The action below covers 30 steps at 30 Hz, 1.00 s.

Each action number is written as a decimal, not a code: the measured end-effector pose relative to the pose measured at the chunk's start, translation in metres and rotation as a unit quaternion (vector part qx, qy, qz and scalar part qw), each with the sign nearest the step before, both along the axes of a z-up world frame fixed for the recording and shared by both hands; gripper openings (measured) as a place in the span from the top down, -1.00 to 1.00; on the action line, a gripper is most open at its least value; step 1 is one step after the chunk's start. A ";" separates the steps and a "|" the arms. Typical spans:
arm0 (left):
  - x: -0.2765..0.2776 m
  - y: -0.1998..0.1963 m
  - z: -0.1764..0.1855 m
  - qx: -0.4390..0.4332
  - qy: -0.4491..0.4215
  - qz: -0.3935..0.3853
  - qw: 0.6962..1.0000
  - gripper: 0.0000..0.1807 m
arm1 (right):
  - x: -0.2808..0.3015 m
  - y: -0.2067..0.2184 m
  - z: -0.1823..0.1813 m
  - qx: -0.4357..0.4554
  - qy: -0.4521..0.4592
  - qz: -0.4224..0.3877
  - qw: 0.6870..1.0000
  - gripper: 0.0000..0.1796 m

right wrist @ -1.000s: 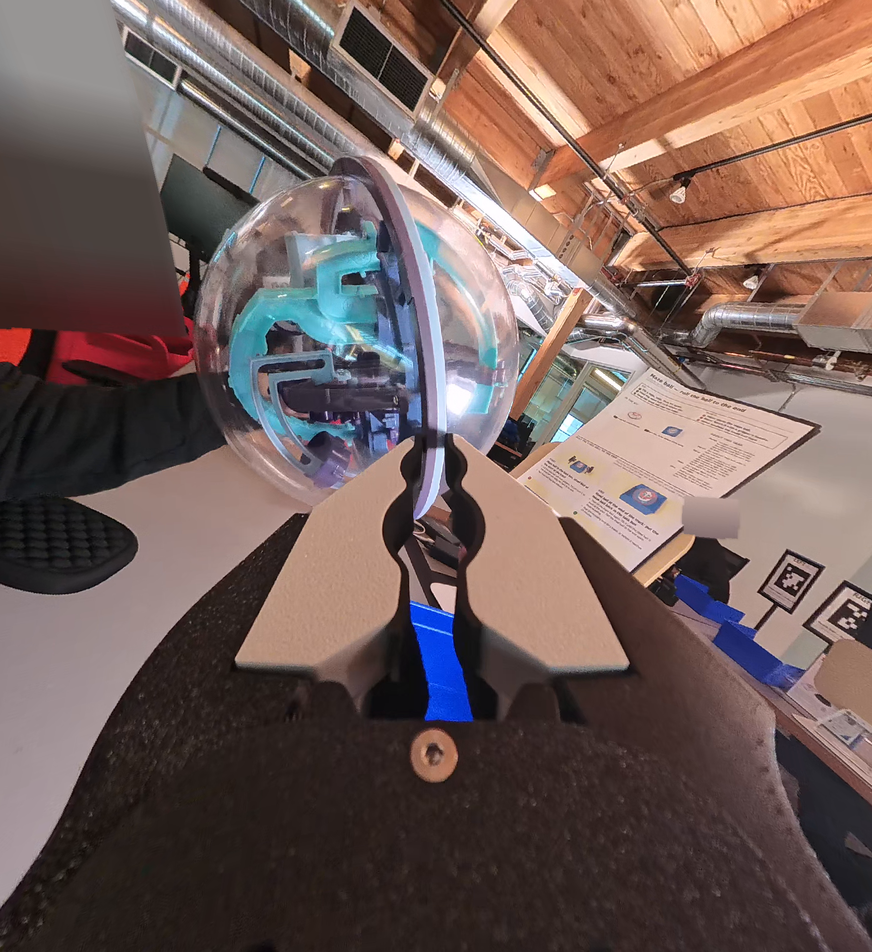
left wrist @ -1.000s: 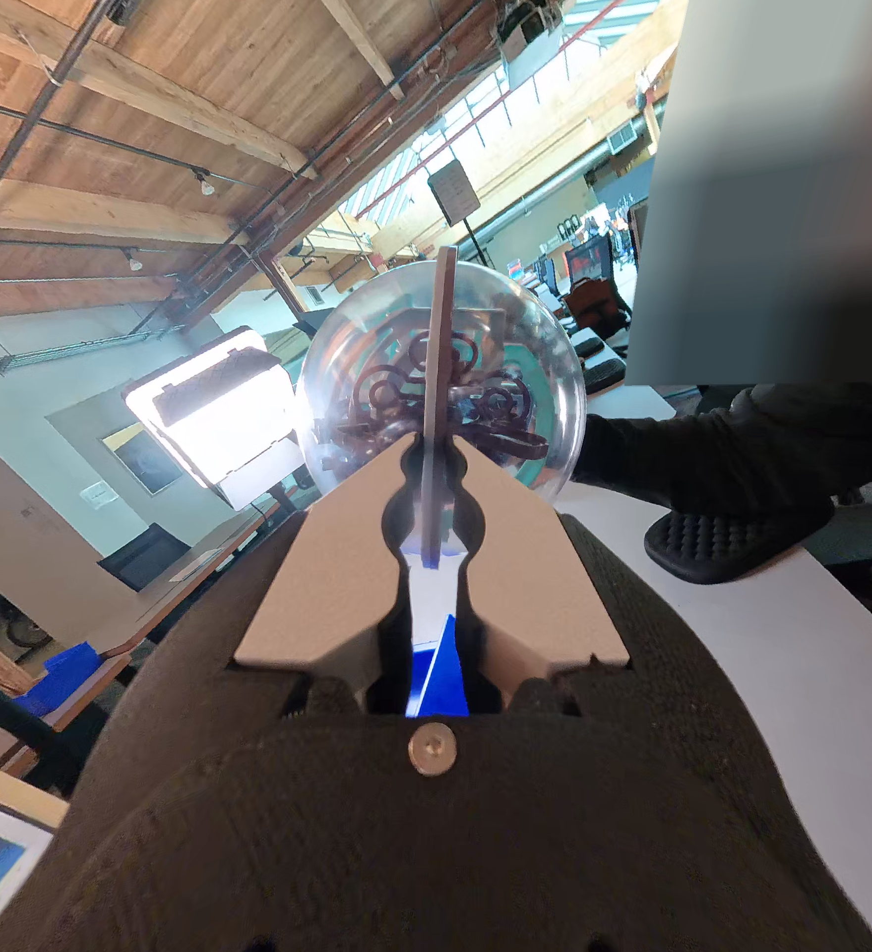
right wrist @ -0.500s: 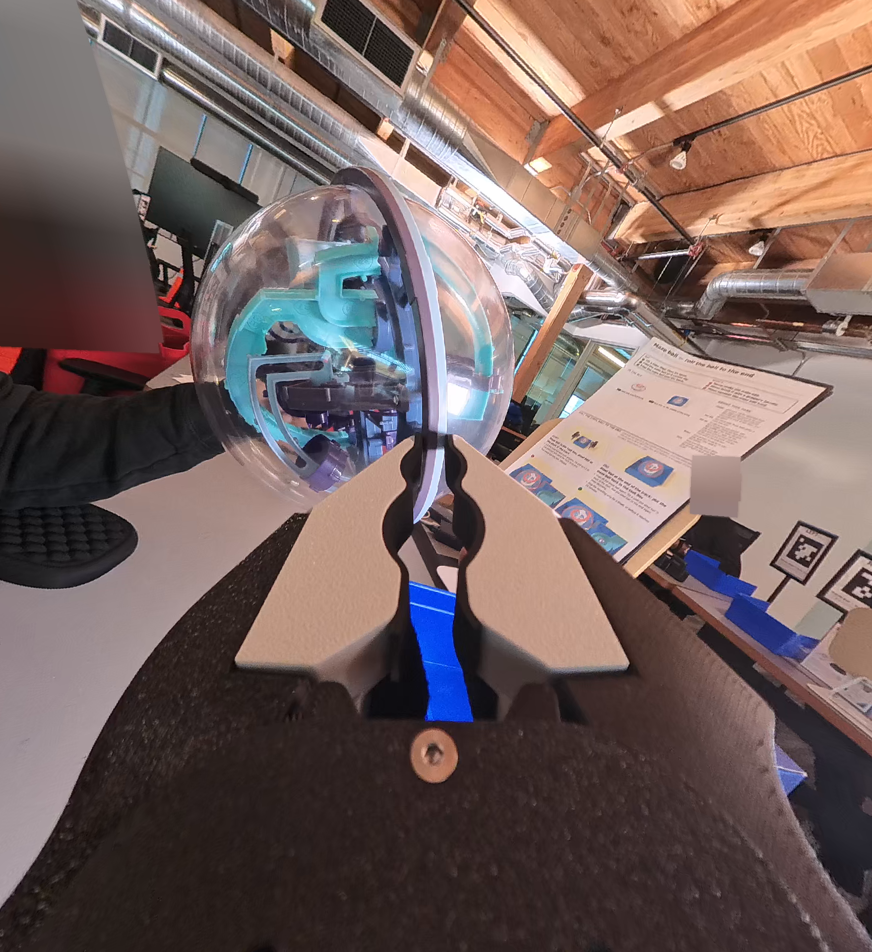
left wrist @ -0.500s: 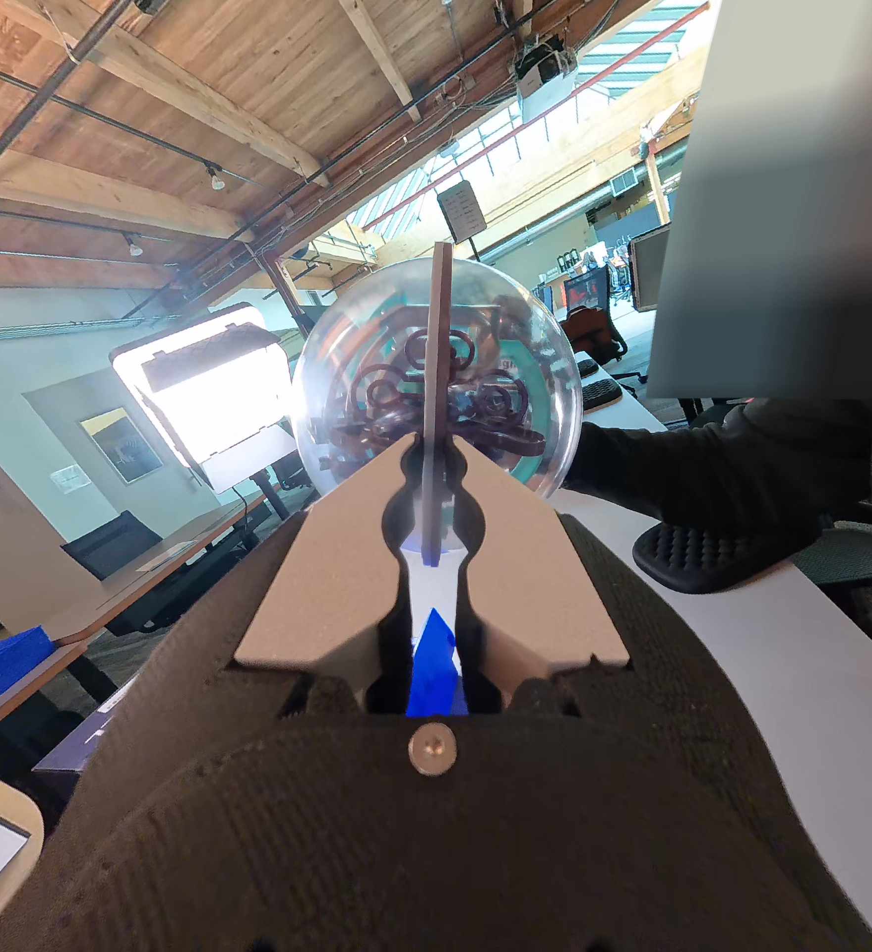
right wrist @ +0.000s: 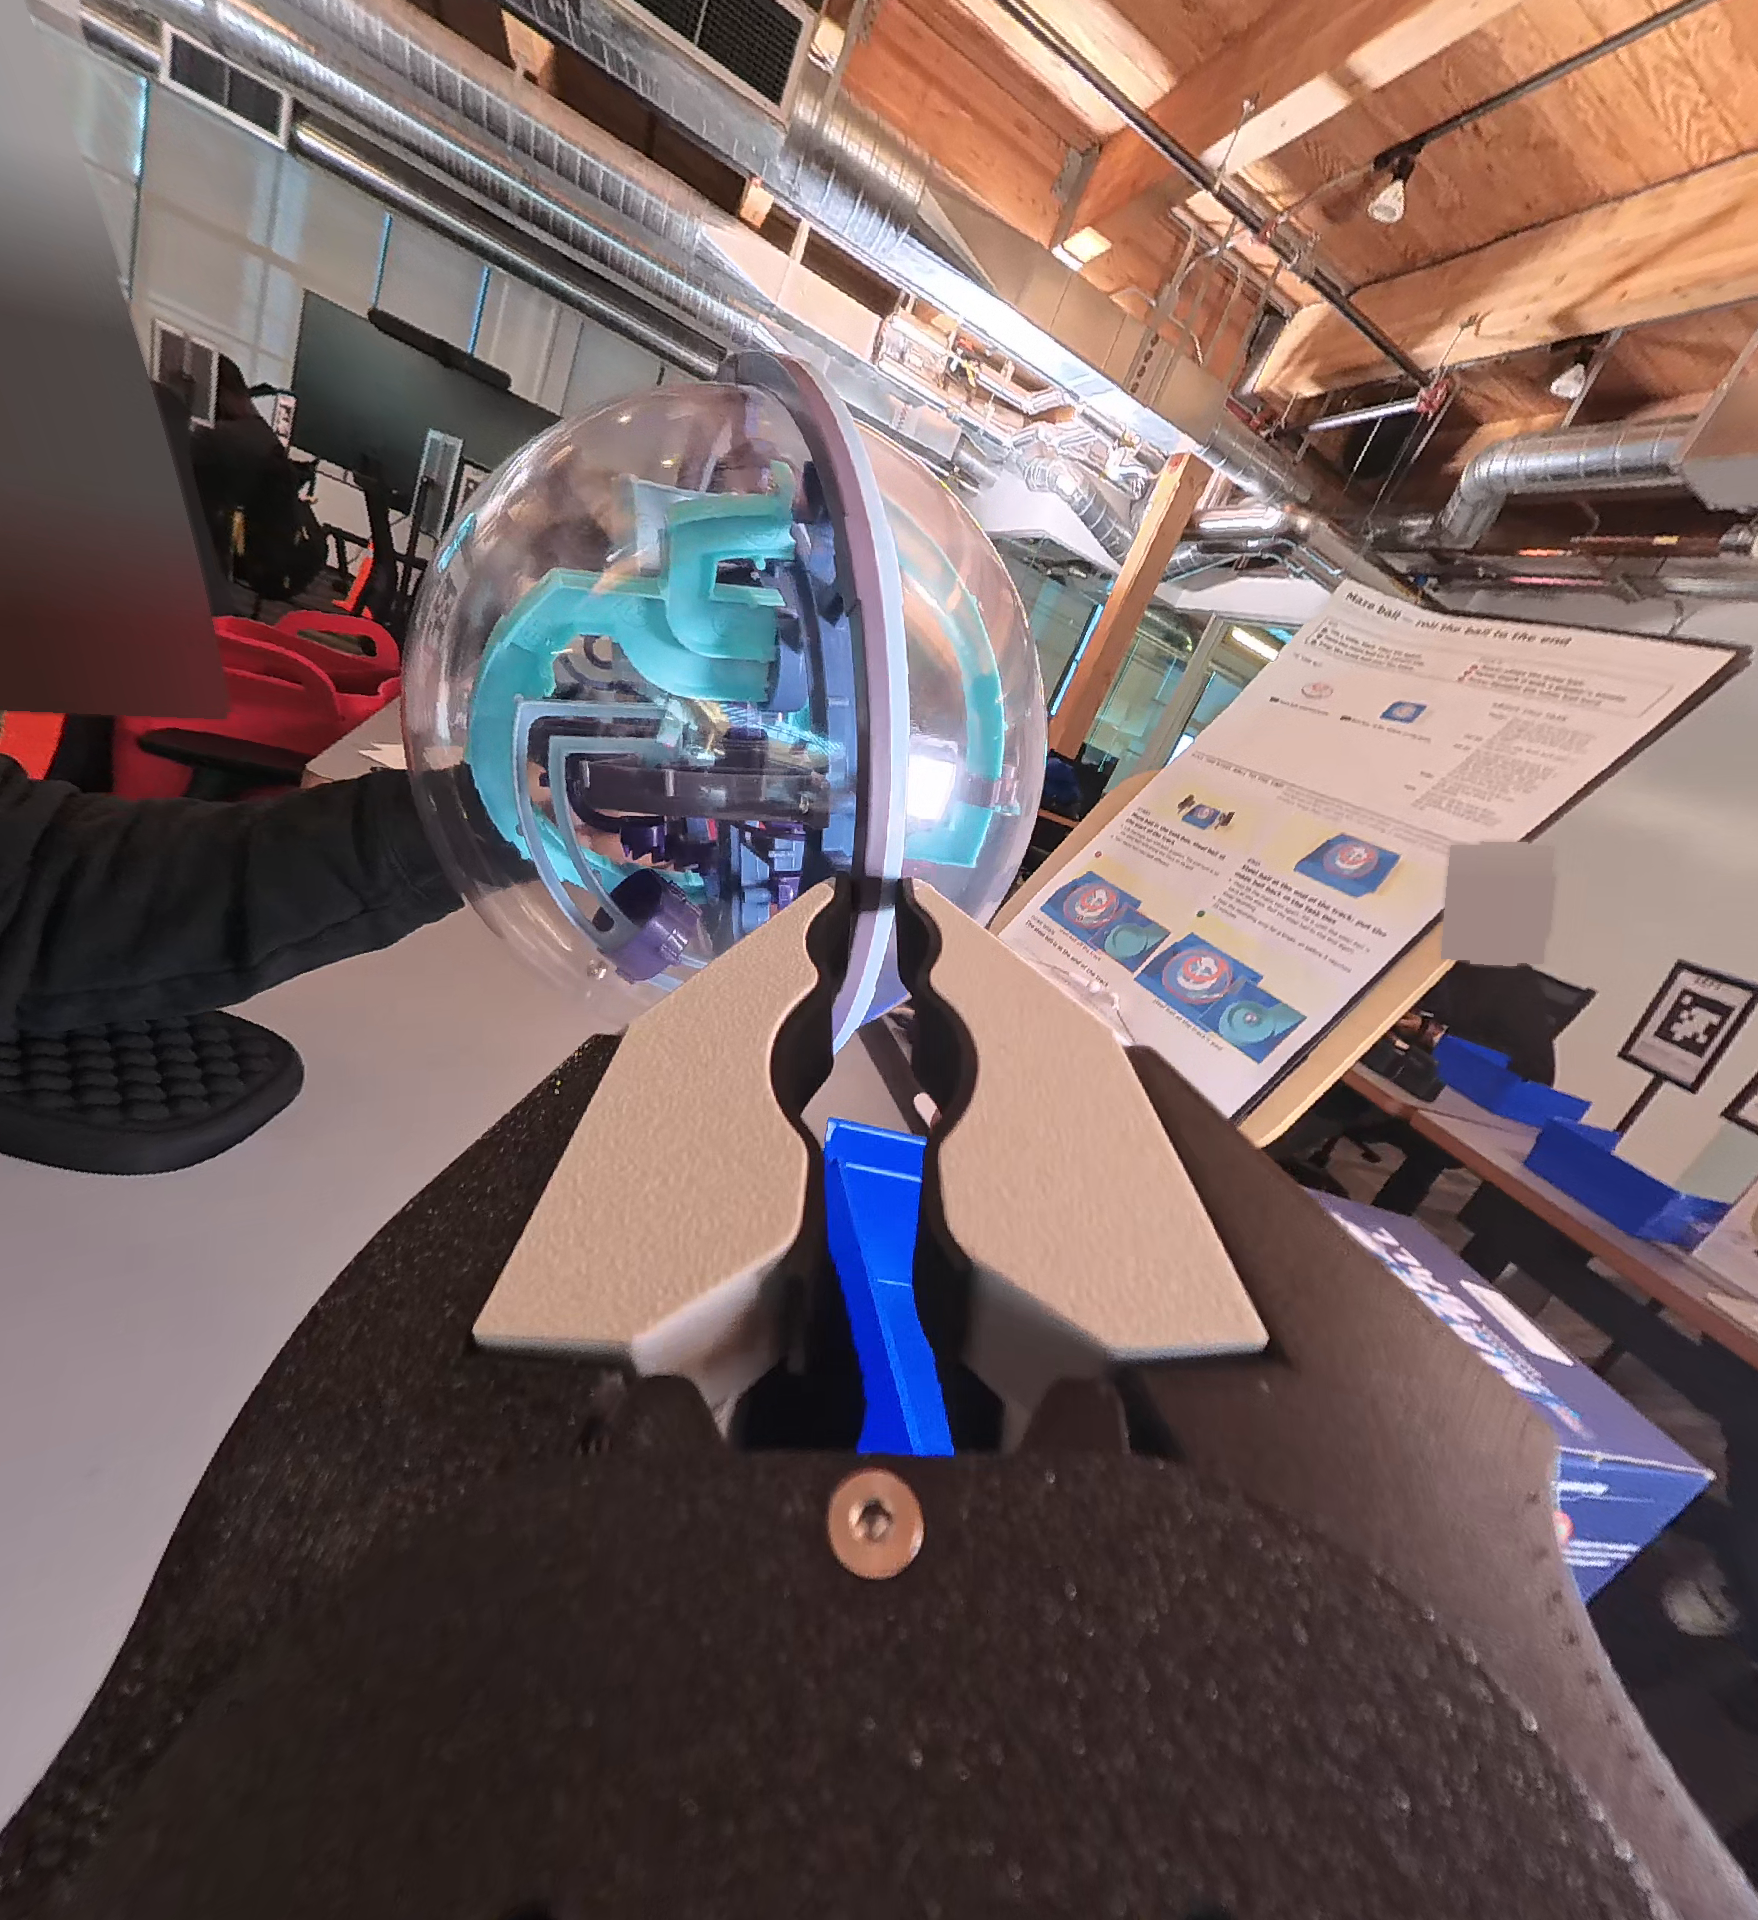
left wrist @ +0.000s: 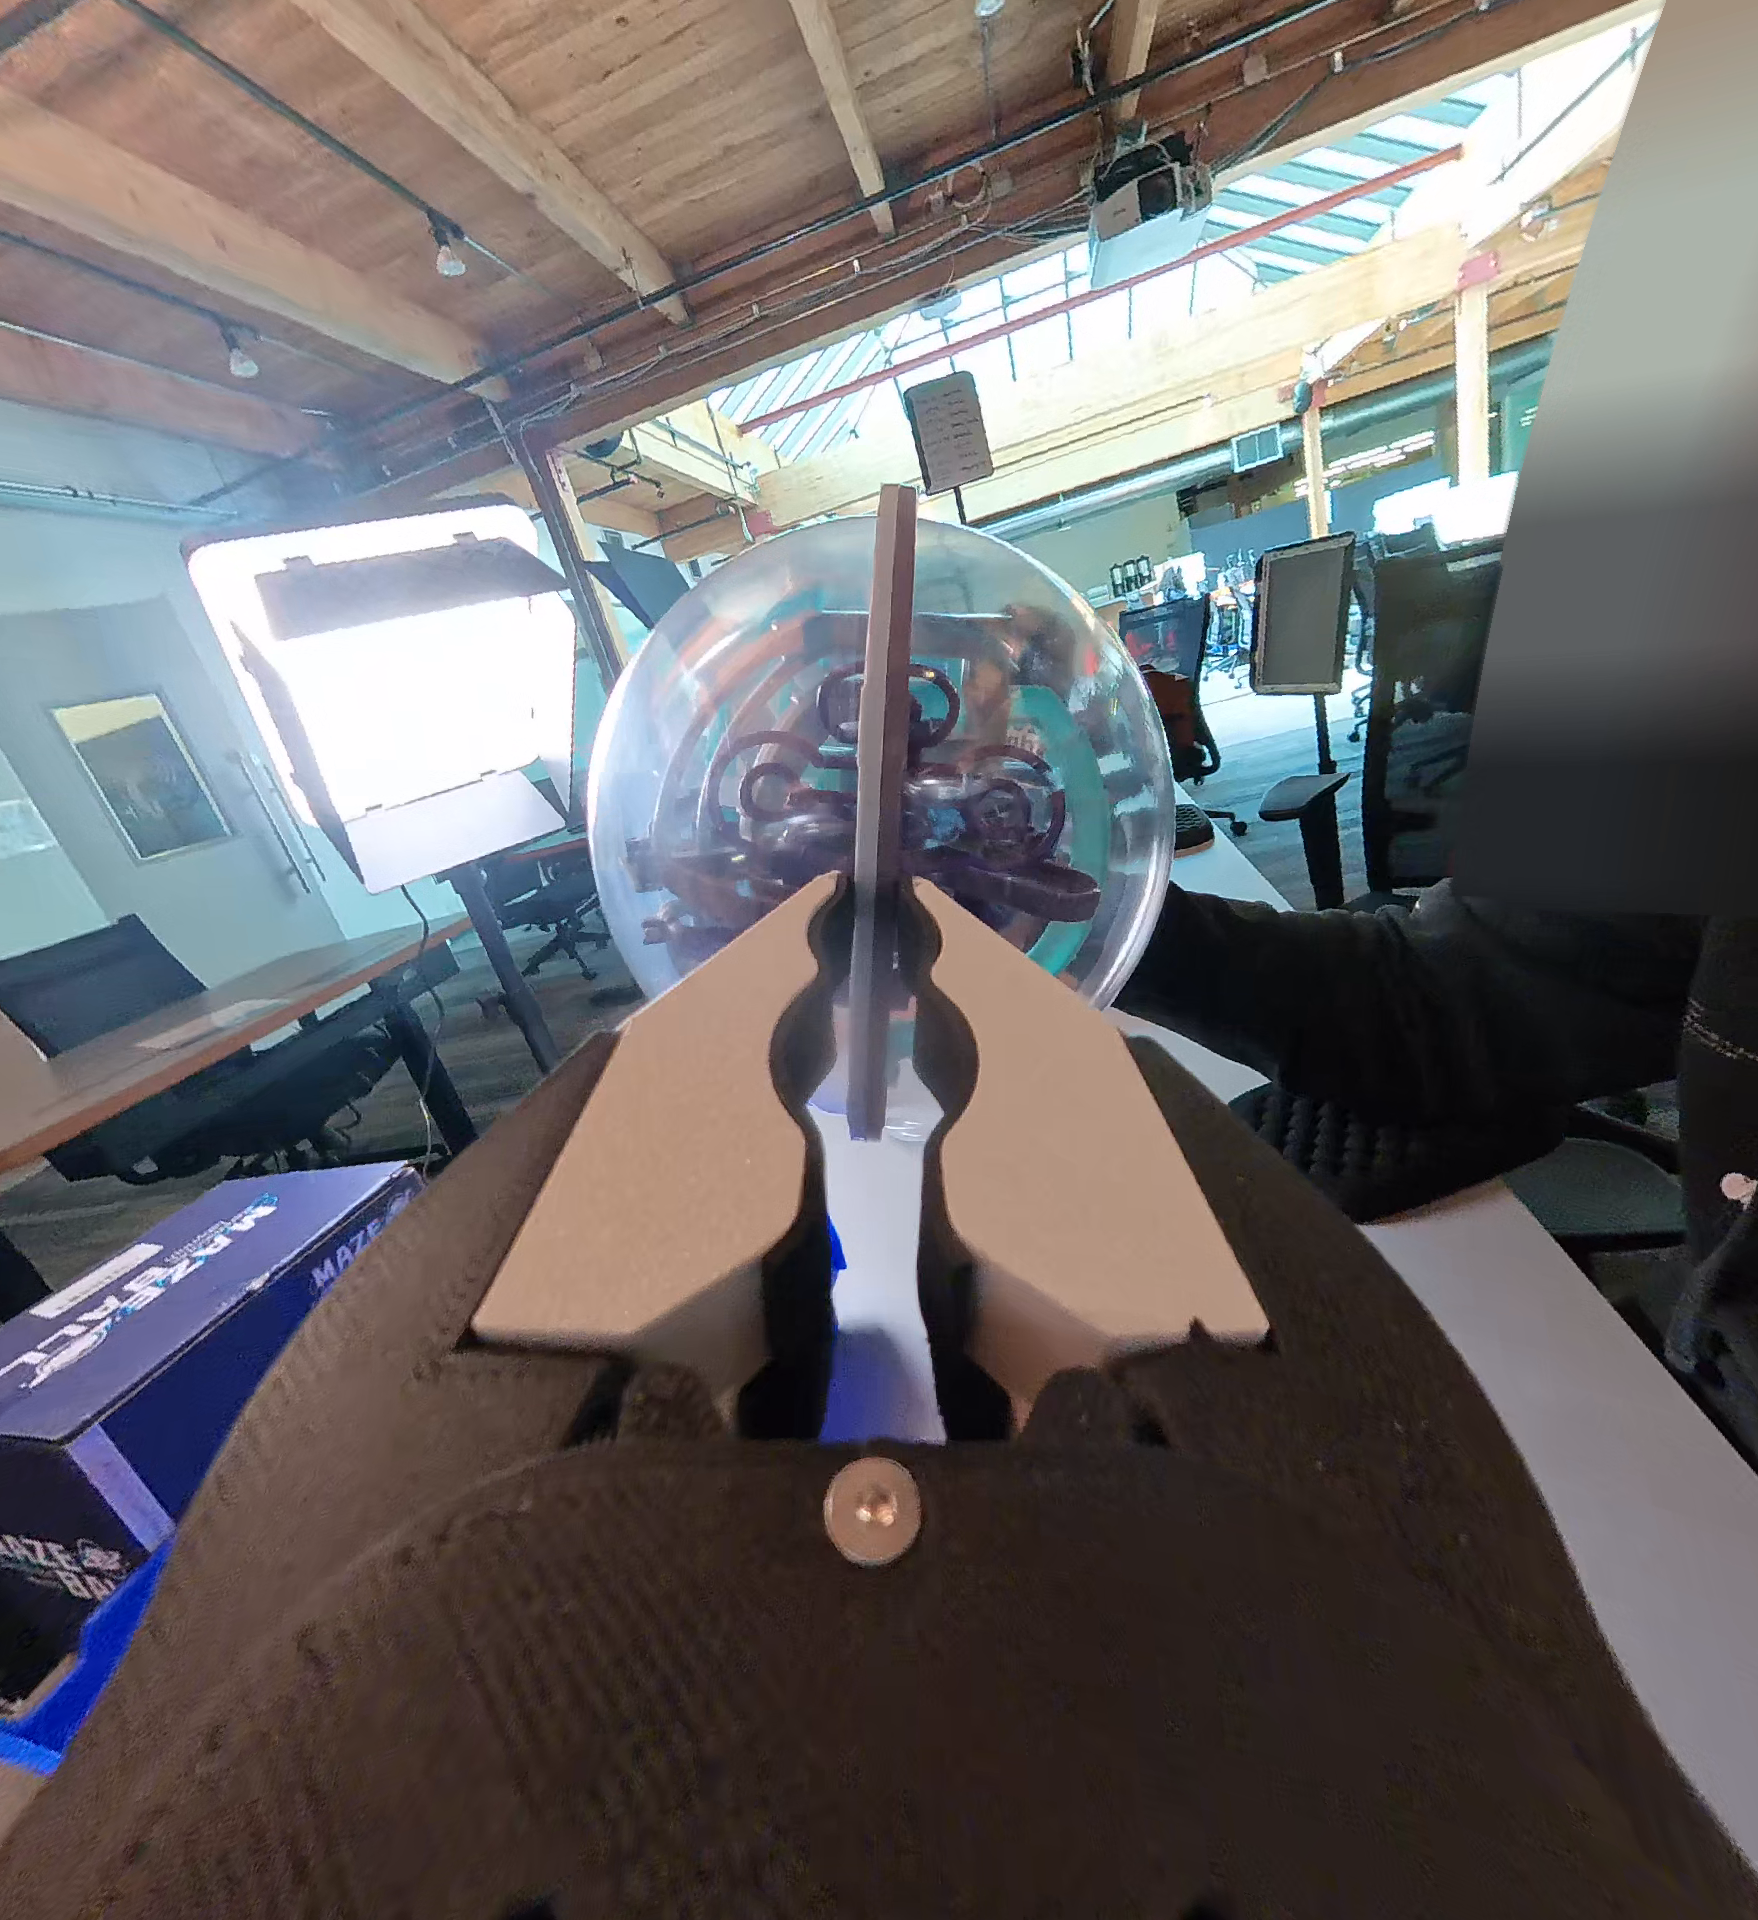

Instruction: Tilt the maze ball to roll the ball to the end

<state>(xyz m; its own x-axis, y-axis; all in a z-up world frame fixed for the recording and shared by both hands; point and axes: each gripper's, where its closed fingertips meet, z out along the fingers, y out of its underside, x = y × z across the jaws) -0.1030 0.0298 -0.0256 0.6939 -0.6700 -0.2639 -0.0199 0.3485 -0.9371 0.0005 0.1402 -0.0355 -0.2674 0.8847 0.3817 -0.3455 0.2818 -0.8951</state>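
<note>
The maze ball [left wrist: 1000, 769] is a clear sphere with teal and dark purple tracks inside and a flat grey rim around its middle. My left gripper [left wrist: 877, 904] is shut on that rim and holds the ball above the white table [left wrist: 1633, 1558]. My right gripper [right wrist: 873, 902] is shut on the rim of the same maze ball [right wrist: 646, 748] from the other side. The small rolling ball inside cannot be made out.
A dark blue box [left wrist: 116, 1340] lies low at the left and shows in the right wrist view [right wrist: 1540, 1382]. An instruction board [right wrist: 1374, 831] stands at the right. A person's dark sleeve [left wrist: 1374, 997] and a black pad [right wrist: 96, 1081] lie on the table. A bright lamp panel [left wrist: 407, 686] stands behind.
Both grippers have pitched downward with the ball: less ceiling shows, and the dark blue box has come into view in both wrist views. Both stay shut on the rim.
</note>
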 end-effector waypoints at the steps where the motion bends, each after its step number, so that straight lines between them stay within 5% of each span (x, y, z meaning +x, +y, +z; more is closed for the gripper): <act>1: -0.001 0.001 -0.001 -0.003 -0.002 0.001 1.000 0.92 | -0.001 0.001 -0.001 -0.002 -0.002 0.000 1.000 0.93; 30: -0.020 0.016 -0.013 -0.064 -0.044 0.018 0.997 0.92 | -0.024 0.016 -0.036 -0.051 -0.061 0.005 0.997 0.93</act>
